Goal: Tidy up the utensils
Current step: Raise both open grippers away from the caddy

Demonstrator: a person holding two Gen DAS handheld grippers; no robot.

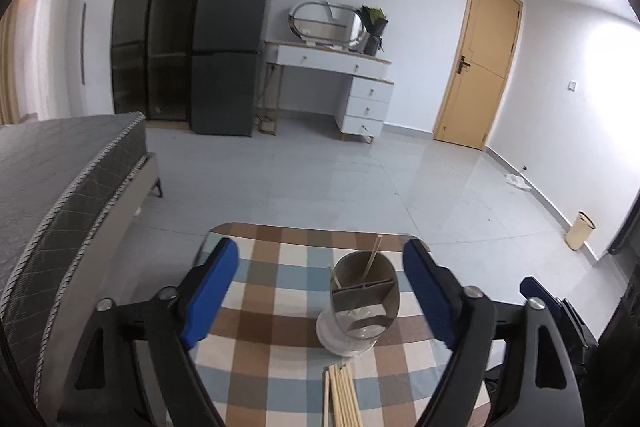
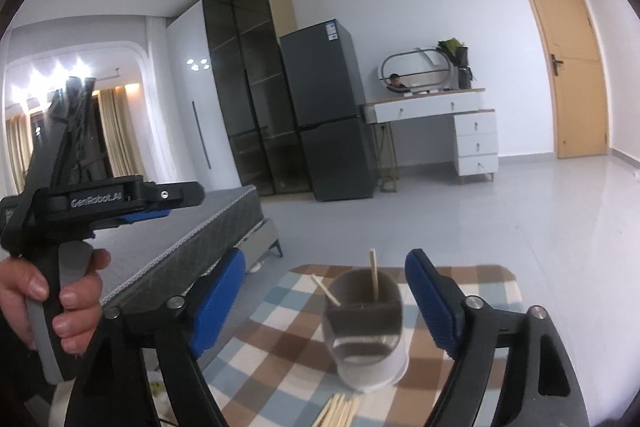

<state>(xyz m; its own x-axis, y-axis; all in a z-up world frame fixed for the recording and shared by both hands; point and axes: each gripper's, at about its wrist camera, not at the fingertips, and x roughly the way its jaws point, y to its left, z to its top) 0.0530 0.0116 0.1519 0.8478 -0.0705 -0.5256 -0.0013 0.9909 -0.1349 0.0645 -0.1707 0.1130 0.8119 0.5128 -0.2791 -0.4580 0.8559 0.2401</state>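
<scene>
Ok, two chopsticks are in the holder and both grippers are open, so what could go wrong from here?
1. The utensil holder is tall and stands between the open pads of the left gripper; a sideways nudge could tip it.
2. The two chopsticks in the holder lean loosely and stick out above the rim, so a passing finger might flick them out.
3. The loose chopsticks lie bundled near the edge of the checkered tablecloth; a clumsy pick may roll some off.
</scene>
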